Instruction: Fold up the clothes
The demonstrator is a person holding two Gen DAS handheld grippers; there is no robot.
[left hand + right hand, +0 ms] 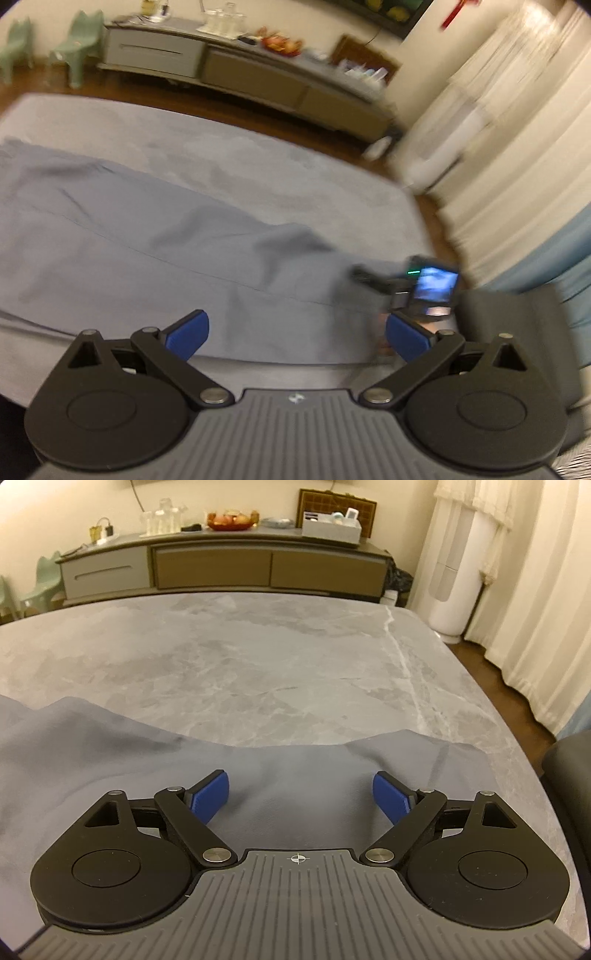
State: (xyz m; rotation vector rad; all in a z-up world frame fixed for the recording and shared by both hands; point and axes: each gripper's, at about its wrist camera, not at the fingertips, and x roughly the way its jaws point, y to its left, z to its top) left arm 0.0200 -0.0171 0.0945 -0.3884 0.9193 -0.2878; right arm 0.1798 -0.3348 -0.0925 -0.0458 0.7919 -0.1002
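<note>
A grey-blue garment [129,236] lies spread and wrinkled across the grey marble table [258,162]. My left gripper [297,338] hovers open above the garment's near edge, its blue pads wide apart and empty. The left wrist view is blurred; in it the right gripper's body [424,288] with a lit screen shows at the garment's right end. In the right wrist view my right gripper [301,797] stands open just over the garment [110,760], near its far edge, with cloth below and nothing between the fingers. The marble table [277,657] stretches beyond it.
A long low sideboard [221,568] with a fruit bowl [231,520], glassware and a box stands behind the table. White curtains [535,609] and a white tower appliance [456,579] are at the right. A dark chair [517,332] sits at the table's right end; green chairs [83,40] far left.
</note>
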